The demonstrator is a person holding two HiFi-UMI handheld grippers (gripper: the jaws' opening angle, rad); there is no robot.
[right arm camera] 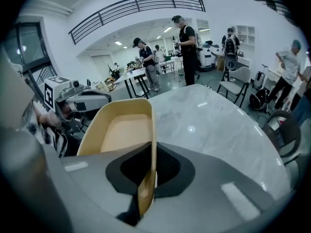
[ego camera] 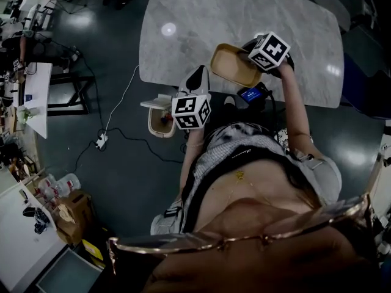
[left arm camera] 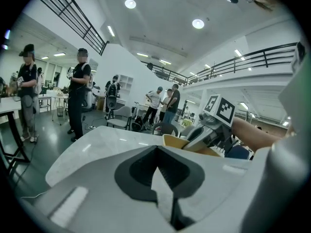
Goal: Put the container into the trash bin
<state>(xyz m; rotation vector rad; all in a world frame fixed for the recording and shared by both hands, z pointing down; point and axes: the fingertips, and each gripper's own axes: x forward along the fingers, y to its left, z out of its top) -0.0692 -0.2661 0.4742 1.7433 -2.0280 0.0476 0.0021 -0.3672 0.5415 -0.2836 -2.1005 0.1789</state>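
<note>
Now | container: empty, rim in right hand-held gripper | trash bin: on floor

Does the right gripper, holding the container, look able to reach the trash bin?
Probably yes. The right gripper is shut on the rim of the container above the table edge; the trash bin stands on the floor nearby, its mouth showing. Only the left gripper overlaps its edge in the head view.
</note>
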